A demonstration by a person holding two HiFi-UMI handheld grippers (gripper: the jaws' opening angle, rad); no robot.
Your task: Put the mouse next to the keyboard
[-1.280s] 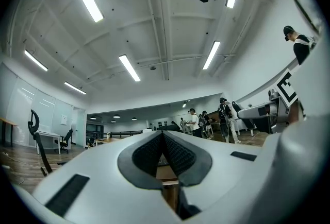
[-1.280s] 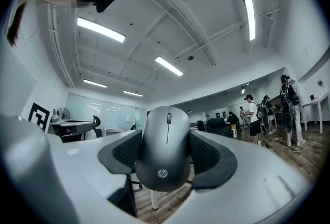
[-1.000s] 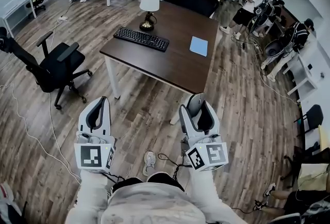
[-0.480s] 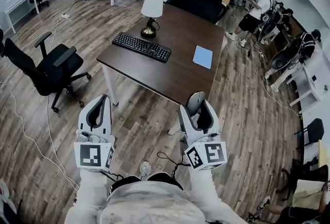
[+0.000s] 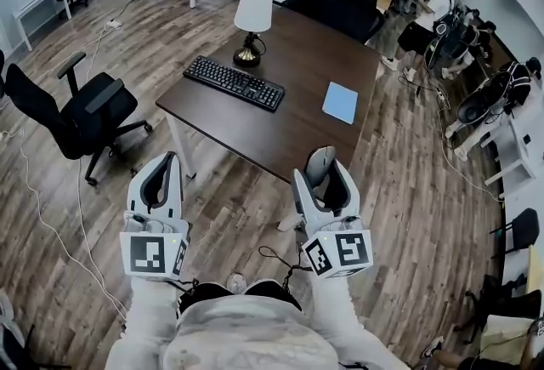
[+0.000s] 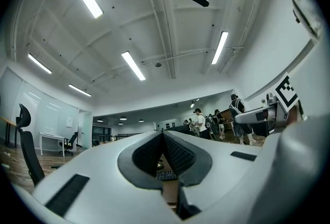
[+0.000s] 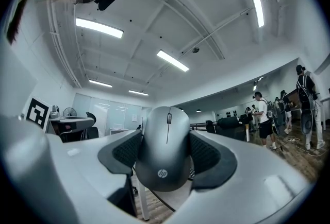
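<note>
Closer now to the brown desk (image 5: 306,62), the right gripper (image 5: 323,166) reaches its near edge, jaws clamped on the grey HP mouse (image 7: 166,151), while the left gripper (image 5: 164,161) alongside keeps its jaws together, empty, the black keyboard (image 5: 234,82) well ahead

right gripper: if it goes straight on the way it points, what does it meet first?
Probably the near edge of the table, met first by the mouse held in the right gripper. The blue notebook lies further along. Height is unclear, so it may pass over the tabletop.

An open office: desks (image 5: 280,96), swivel chairs (image 5: 81,117), ceiling strip lights (image 6: 133,65).
</note>
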